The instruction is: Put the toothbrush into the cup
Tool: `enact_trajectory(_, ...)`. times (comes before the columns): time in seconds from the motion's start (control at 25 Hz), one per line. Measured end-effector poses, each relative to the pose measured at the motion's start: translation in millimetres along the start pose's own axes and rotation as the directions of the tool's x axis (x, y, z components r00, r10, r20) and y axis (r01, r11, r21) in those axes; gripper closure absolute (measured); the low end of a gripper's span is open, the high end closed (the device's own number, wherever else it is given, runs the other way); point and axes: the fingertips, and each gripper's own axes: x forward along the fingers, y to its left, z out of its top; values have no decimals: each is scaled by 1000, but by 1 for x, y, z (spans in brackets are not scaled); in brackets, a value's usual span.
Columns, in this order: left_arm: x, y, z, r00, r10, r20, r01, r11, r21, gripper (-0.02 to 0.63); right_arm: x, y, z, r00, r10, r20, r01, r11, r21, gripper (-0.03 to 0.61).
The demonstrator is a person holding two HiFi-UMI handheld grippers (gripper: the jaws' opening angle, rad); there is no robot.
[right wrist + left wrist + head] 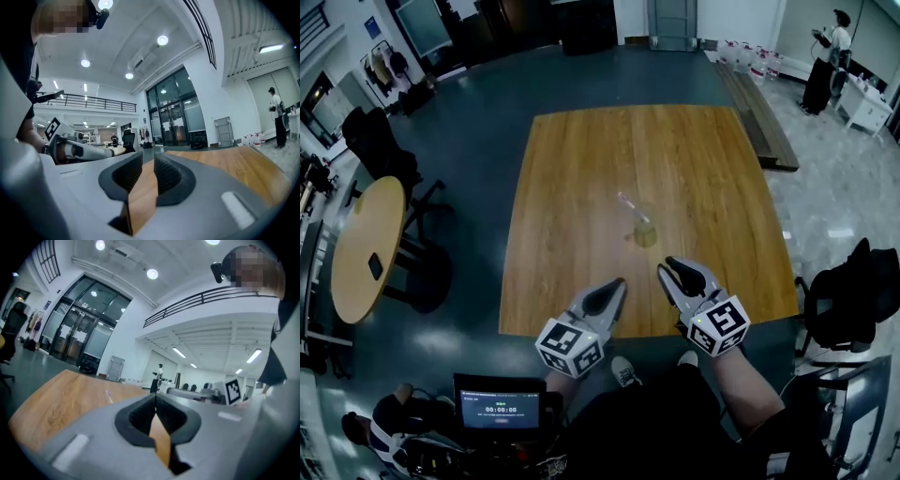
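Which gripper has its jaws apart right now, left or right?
The right gripper: an empty gap runs between its jaws, and nothing is held there. The left gripper differs in that its jaws meet at the tips.

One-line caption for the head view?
Empty left hand-held gripper and right hand-held gripper over the near edge of the table; cup and toothbrush at its middle.
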Motion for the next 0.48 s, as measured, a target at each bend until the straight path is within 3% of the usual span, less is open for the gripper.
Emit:
enact_trajectory(0.24, 11, -57, -11, 998, -67, -14, 68, 997, 29, 614, -71, 26, -3, 1000, -21, 19, 19, 996, 88, 489)
enact_trajectory(0.48, 1, -126, -55, 997, -66, -45, 65, 998, -22, 614, -145, 54, -30, 998, 41, -36, -34, 986, 166, 489)
